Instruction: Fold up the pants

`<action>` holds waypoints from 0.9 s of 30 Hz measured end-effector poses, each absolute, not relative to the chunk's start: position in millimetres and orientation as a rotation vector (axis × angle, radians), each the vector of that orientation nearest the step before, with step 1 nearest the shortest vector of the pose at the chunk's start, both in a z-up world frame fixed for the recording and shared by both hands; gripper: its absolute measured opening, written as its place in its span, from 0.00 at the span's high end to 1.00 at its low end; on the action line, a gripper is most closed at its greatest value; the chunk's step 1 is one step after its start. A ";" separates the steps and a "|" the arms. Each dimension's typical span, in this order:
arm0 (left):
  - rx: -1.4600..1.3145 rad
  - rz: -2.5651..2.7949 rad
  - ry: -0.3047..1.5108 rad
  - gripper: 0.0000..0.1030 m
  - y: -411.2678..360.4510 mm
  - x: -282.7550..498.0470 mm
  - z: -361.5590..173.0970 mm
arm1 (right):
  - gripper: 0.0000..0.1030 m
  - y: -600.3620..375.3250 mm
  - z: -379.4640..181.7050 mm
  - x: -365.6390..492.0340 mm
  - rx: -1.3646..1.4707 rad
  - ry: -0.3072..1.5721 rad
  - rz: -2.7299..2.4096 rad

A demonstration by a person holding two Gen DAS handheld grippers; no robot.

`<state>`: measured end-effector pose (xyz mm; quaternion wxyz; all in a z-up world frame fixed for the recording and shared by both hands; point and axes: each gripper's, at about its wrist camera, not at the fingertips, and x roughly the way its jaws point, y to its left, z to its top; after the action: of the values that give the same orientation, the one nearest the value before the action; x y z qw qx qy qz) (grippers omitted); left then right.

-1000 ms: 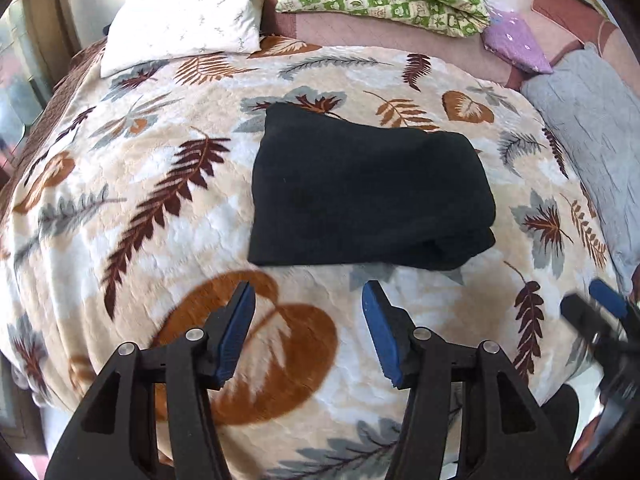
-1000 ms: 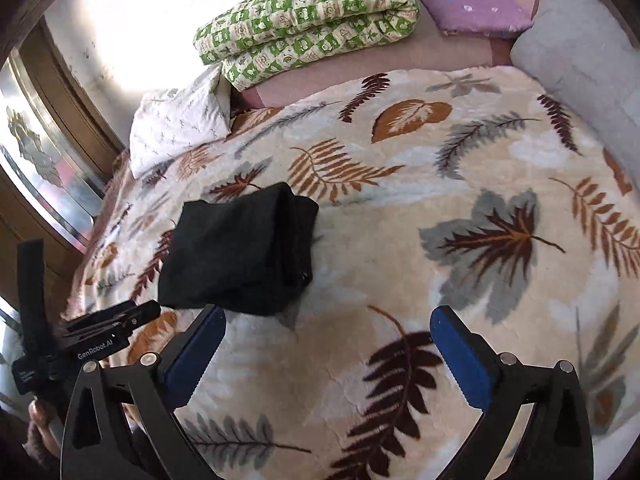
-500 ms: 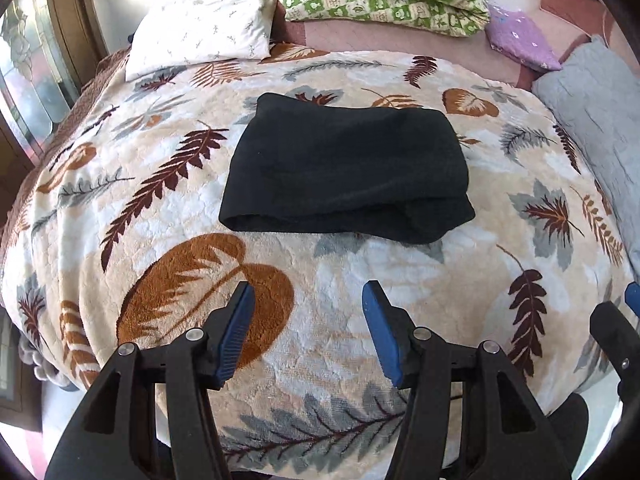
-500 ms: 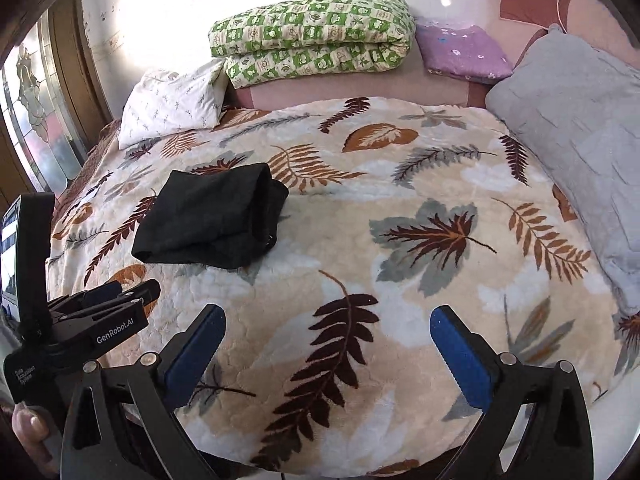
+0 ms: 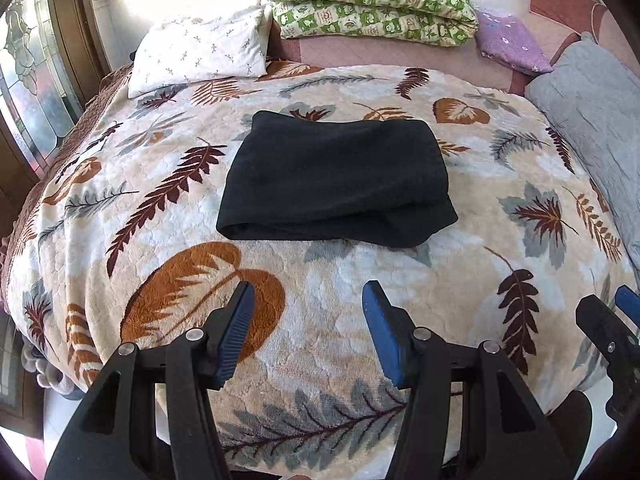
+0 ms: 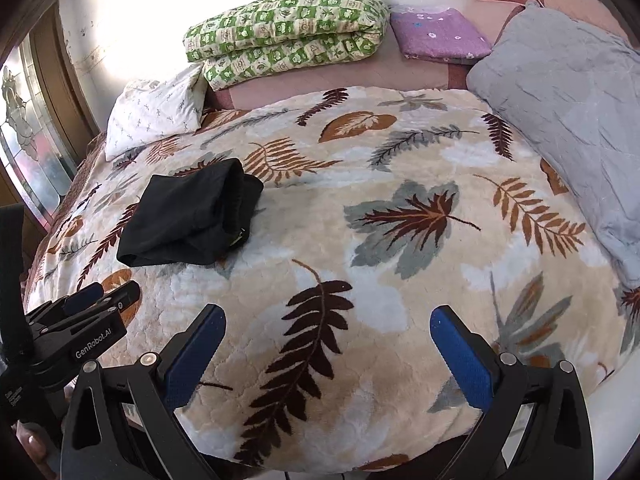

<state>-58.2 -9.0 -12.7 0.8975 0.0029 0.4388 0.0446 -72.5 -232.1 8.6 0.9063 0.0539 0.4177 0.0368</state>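
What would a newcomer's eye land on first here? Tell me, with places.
The folded black pants stand out first, a dark bundle lying mid-bed on the leaf-patterned blanket. Next, the green patterned quilt folded at the head of the bed, with a white pillow to its left. Both hand-held grippers hover open and empty near the bed's edge.

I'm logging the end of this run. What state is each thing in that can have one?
black pants: folded into a compact bundle, lying on the leaf-print blanket, touched by nothing.
left gripper: open, empty, over the blanket short of the pants.
right gripper: open, empty, wide apart.
green quilt: folded, by the wall.
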 end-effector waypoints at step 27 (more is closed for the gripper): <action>-0.116 0.155 0.949 0.47 45.4 -54.1 -23.5 | 0.00 -216.6 0.2 -65.6 0.062 0.874 0.102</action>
<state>-54.1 45.4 -23.5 0.8851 -0.0560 0.4560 0.0746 -65.6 -216.6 0.2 0.9043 0.0300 0.4230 0.0496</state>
